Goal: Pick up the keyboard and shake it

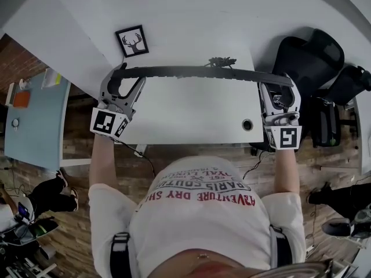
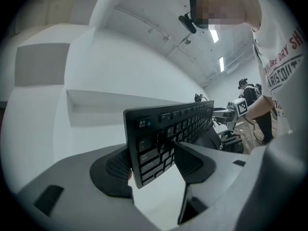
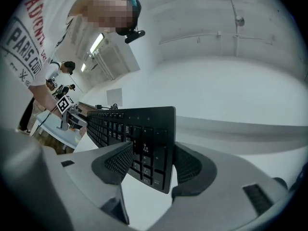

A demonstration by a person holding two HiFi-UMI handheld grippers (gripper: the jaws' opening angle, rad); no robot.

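Your left gripper (image 1: 128, 77) clamps keyboard (image 1: 197, 72) at left end, right gripper (image 1: 277, 81) at right end; keyboard on edge above desk (image 1: 191, 117).

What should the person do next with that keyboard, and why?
Probably begin a short, gentle shake. The keyboard is clamped at both ends, the left gripper on the Esc end and the right gripper on the number-pad end. It seems to be held clear above the white desk, so the lifting looks done.
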